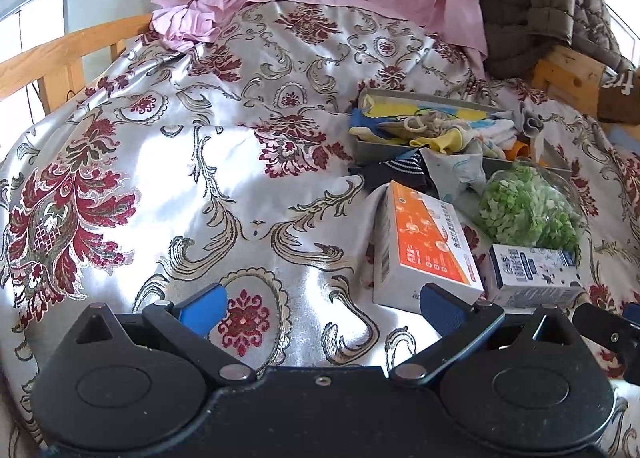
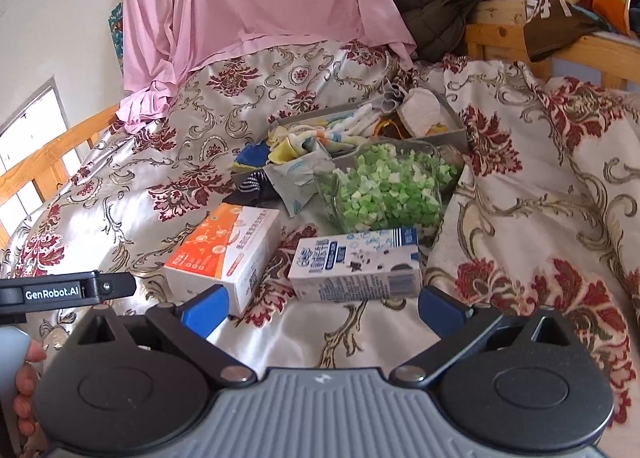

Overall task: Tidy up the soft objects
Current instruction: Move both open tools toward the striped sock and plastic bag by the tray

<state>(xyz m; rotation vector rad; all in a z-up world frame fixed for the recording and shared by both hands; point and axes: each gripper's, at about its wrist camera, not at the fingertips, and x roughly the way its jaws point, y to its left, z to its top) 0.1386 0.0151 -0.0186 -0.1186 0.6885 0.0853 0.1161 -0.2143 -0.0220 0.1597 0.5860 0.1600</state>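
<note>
Socks fill a grey tray at the far side of the bedspread, some seemingly spilling over its near-left edge, so both wide-open, empty grippers, left and right, should reach past the boxes first.

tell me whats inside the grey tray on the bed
The grey tray holds a jumble of small soft cloth items: striped, yellow and white socks or cloths spilling over its near edge. What lies beneath the pile, and the tray's floor, is covered.
</note>
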